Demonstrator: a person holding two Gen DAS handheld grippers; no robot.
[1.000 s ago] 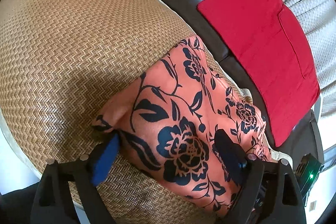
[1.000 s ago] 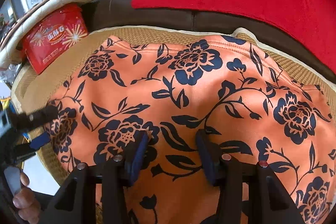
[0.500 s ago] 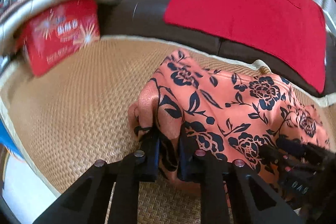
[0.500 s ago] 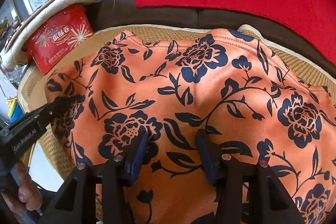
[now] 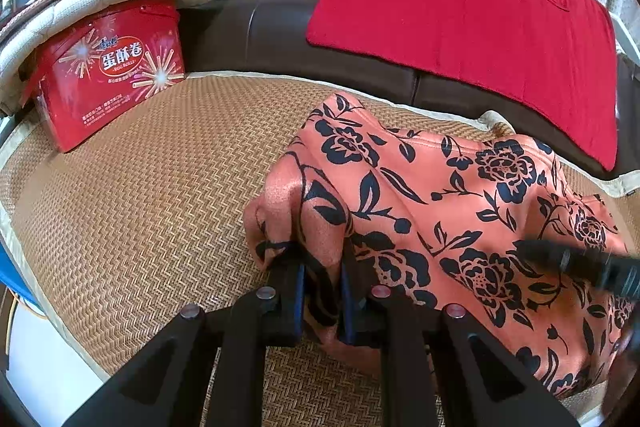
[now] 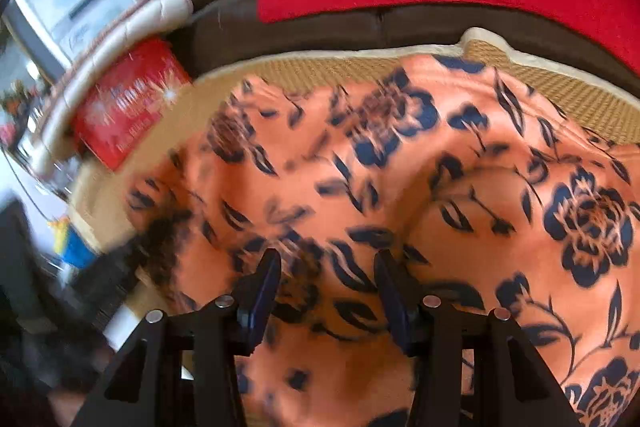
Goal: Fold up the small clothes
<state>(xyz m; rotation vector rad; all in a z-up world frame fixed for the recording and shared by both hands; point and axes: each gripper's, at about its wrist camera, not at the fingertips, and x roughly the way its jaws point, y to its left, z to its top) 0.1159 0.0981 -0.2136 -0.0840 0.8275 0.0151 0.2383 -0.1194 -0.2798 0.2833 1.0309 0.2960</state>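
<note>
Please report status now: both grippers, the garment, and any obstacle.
Left gripper shut on the floral garment at its corner. Right gripper jaws apart, cloth between, grip unclear. Red box stands clear on mat.

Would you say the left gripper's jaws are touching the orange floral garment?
Touching: the left wrist view shows the left gripper with its jaws clamped on a bunched fold of the orange floral garment.

We see both views in bright, even daylight with soft, faint shadows. The left wrist view is sharp; its fisheye lens bends the woven mat (image 5: pixel 140 211) near the rim, and the corners fall to black. The right wrist view is smeared by motion blur, strongest at left, where the floral garment (image 6: pixel 320 163) and red box (image 6: pixel 128 107) lose detail.
</note>
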